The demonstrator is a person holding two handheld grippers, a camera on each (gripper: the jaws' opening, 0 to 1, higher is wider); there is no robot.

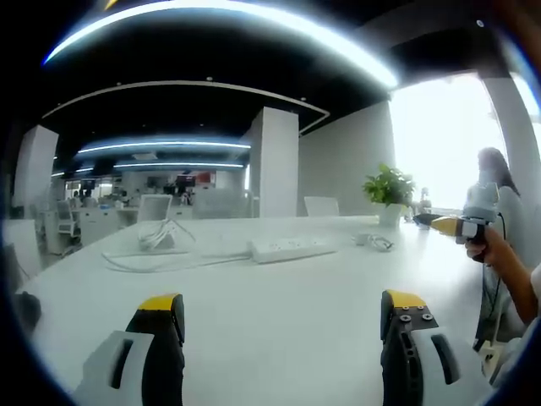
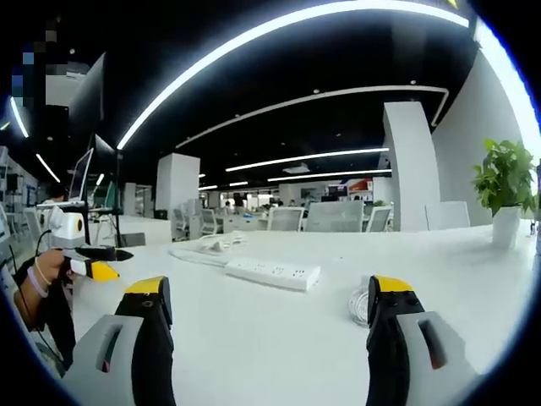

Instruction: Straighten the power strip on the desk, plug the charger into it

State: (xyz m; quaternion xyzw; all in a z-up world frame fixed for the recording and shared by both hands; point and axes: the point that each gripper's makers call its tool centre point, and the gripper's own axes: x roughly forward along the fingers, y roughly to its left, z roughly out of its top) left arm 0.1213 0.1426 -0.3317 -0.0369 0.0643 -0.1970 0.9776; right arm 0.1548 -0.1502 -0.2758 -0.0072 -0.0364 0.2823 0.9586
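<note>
In the left gripper view the left hand-held gripper [image 1: 283, 317] hangs low over the white desk [image 1: 279, 338], its two yellow-tipped jaws spread wide with only bare desk between them. Beyond it the white power strip [image 1: 292, 248] lies flat, at a slant to the near edge, with its white cable [image 1: 156, 258] running off to the left and ending in a loose bundle. A small white charger with a coiled lead [image 1: 374, 241] lies to the right of the strip, apart from it, and a potted plant [image 1: 390, 193] stands farther back by the bright window. At the right edge of that view a person's hand holds the right hand-held gripper [image 1: 446, 226] above the desk's edge. In the right gripper view that gripper [image 2: 269, 313] also has its jaws wide apart and holds nothing; the power strip [image 2: 272, 273] lies ahead between them, and the charger's coil [image 2: 360, 304] rests just beside the right jaw (partly hidden by it). The left hand-held gripper [image 2: 103, 271] shows at the left, gripped by a hand, its jaws too small to judge there.
</note>
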